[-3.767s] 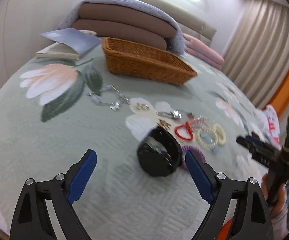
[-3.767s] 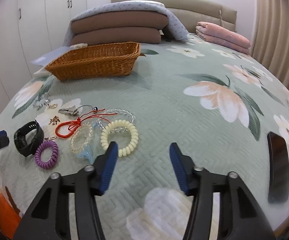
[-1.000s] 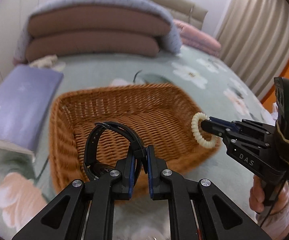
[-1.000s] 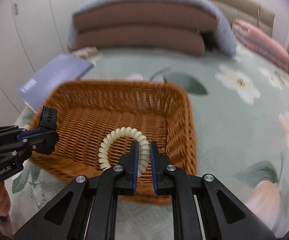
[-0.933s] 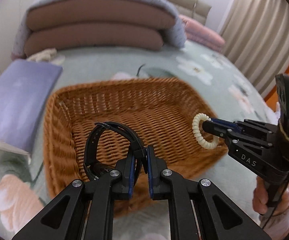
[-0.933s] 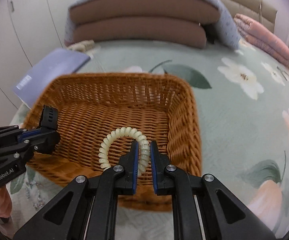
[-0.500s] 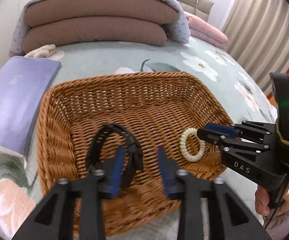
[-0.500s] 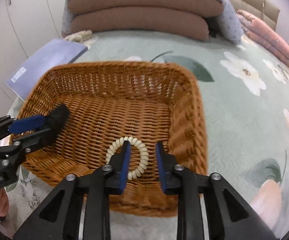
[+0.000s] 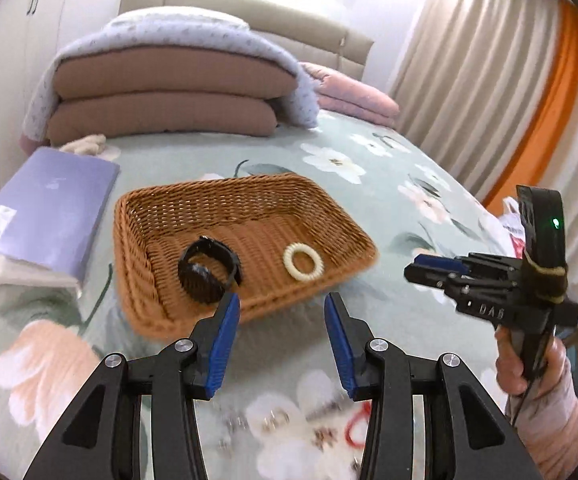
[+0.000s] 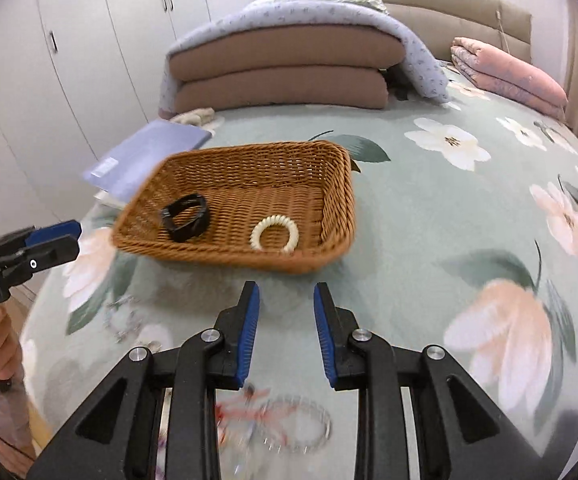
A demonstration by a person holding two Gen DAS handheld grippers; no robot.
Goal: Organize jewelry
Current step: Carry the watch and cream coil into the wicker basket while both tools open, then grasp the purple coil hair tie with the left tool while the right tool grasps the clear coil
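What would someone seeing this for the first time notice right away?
A brown wicker basket sits mid-bed, holding a black watch at its left and a cream spiral hair tie at its right. Both open grippers, left gripper and right gripper, hang empty just short of it.

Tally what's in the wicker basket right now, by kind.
Black watch: 1
Cream spiral hair tie: 1
Total in the wicker basket: 2
Both lie on the basket floor, apart from each other. More jewelry sits on the bedspread near the grippers, too blurred to count.
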